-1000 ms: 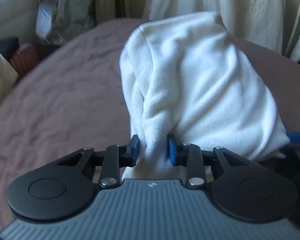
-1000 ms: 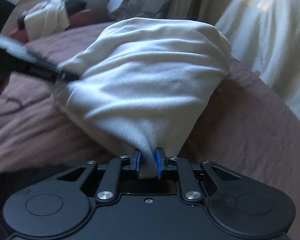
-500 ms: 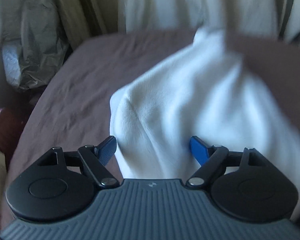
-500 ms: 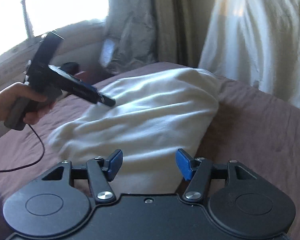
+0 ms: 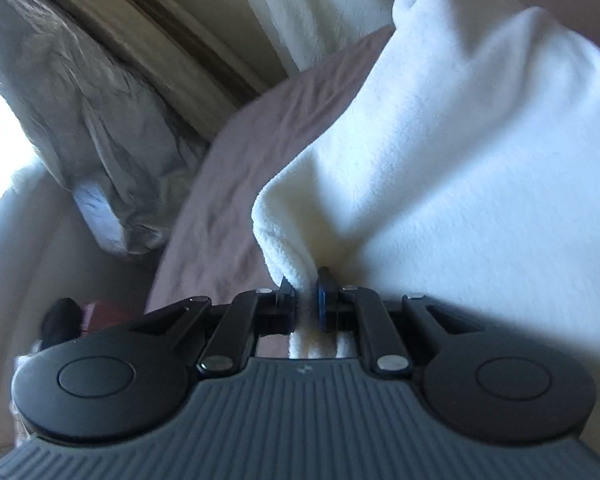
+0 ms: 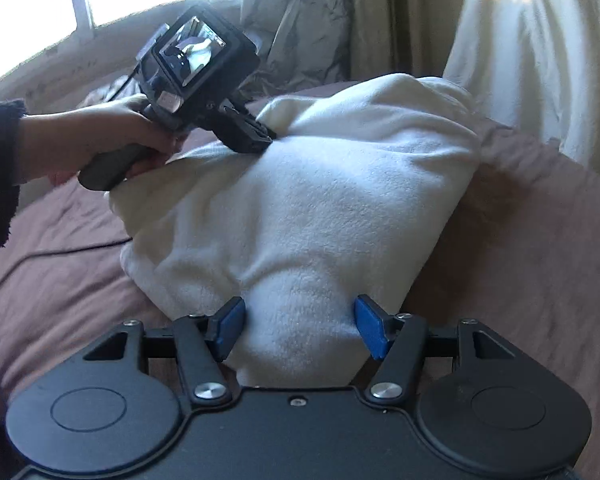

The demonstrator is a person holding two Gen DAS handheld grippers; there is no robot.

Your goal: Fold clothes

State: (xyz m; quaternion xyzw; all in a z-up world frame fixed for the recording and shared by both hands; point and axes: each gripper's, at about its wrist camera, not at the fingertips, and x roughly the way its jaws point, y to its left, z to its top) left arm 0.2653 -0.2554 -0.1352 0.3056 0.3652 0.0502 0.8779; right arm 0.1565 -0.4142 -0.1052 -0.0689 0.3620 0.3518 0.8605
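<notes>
**Hand-held gripper pinching fleece on the bed**

Our left hand-held gripper [image 5: 306, 284] is clamped on a fold of the white fleece garment [image 6: 320, 200], which lies bunched on the mauve bedsheet [image 6: 540, 260]. Our right hand-held gripper [image 6: 300, 326] has its blue fingers [image 6: 370, 326] spread apart around the garment's near edge. Our left hand [image 6: 100, 140] grips its handle.

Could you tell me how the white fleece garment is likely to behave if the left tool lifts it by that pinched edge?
The white fleece garment probably drapes limply; it bunches where the left tool pinches it. Its fuzzy nap likely resists slipping.
</notes>
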